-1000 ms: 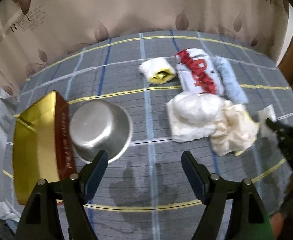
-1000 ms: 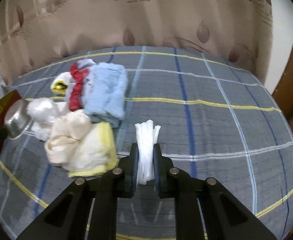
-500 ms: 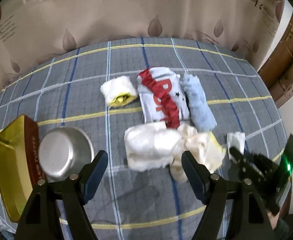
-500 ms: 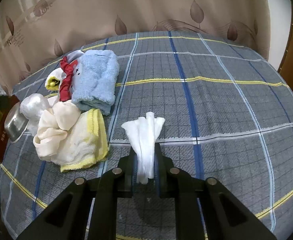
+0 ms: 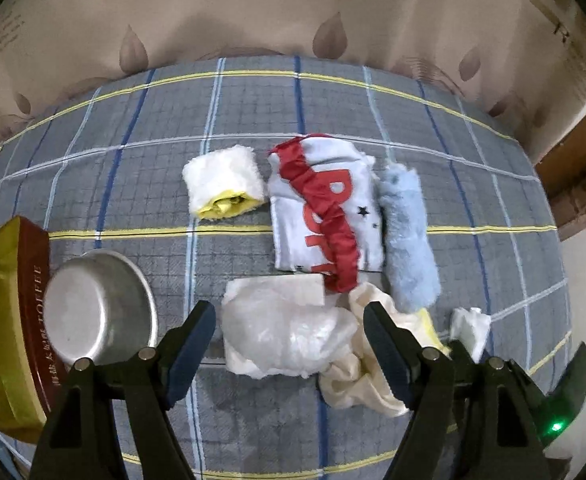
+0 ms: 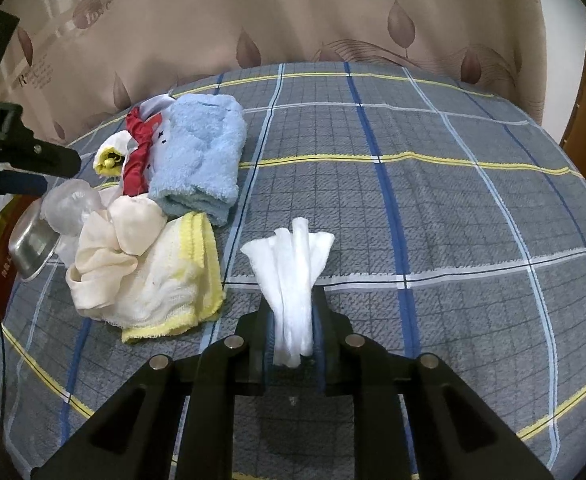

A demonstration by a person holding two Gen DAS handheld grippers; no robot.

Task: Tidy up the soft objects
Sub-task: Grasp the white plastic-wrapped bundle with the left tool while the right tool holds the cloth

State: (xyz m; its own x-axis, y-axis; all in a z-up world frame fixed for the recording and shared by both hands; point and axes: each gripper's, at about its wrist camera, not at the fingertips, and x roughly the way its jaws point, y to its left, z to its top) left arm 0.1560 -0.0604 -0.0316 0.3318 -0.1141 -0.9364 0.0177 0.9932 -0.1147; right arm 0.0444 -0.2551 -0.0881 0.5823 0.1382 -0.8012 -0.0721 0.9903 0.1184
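The left gripper point(image 5: 291, 346) is built of matte black plastic, two angular arms with triangular cut-outs tapering to flat fingers point(image 5: 191, 338) faced on their inner sides with dark blue ribbed pads. A round silver screw head sits at each arm's knuckle, two to a side. The right gripper point(image 6: 293, 334) shares the same build: black skeletal arms, four silver screws in a row behind the tips, blue pad edges lining the narrow gap. Seen from the left wrist camera, its black body carries a small glowing green indicator light near its rear edge, behind the finger arms.
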